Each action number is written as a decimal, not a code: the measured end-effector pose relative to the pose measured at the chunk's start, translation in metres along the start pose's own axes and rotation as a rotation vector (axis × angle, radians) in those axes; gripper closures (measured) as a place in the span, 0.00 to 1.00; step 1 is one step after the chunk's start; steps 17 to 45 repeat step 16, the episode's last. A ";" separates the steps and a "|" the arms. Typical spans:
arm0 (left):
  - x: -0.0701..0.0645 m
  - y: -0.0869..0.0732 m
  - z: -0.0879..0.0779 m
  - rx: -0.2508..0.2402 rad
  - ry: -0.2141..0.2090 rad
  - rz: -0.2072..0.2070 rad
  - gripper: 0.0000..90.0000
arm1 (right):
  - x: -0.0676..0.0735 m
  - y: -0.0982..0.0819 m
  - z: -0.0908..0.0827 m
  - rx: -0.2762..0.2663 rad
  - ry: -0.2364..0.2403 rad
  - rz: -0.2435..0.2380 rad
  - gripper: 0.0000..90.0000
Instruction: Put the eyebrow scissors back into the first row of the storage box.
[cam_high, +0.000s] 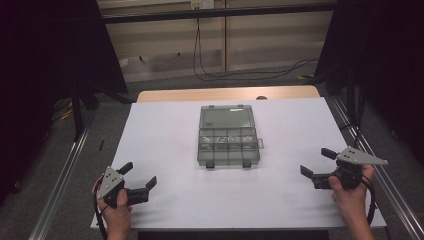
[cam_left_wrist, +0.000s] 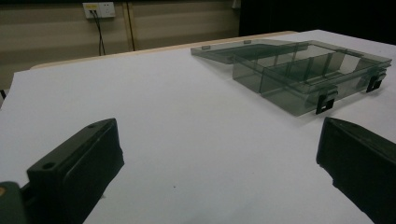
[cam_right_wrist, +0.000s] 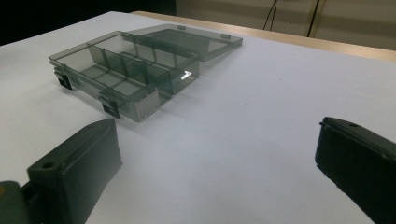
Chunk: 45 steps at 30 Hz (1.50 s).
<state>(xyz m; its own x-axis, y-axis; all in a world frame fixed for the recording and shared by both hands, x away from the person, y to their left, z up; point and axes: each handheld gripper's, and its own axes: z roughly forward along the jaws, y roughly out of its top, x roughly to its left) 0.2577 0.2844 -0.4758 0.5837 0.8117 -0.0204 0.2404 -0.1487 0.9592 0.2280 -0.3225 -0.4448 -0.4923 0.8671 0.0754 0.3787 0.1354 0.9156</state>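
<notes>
A white sheet-covered table (cam_high: 165, 130) is seen from the high view, with a smoky grey transparent plastic compartment box (cam_high: 228, 141) laid at its centre, lid opened flat toward the far side. The box is placed between, and well apart from, the left gripper (cam_high: 139, 175) and right gripper (cam_high: 317, 161), both held with jaws spread wide and empty. Black latches (cam_left_wrist: 325, 103) are shown closer in the left gripper view.

Smoky compartment box (cam_high: 228, 145) open, mid-table, lid flat.
</notes>
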 end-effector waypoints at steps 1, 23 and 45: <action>0.000 0.000 0.000 0.006 -0.002 0.008 0.00 | -0.001 -0.002 -0.002 -0.006 -0.007 0.011 0.00; 0.000 0.000 0.000 0.005 -0.003 0.006 0.00 | -0.012 -0.024 -0.020 -0.071 -0.074 0.083 0.00; 0.000 0.000 0.000 0.005 -0.003 0.006 0.00 | -0.012 -0.024 -0.020 -0.071 -0.074 0.083 0.00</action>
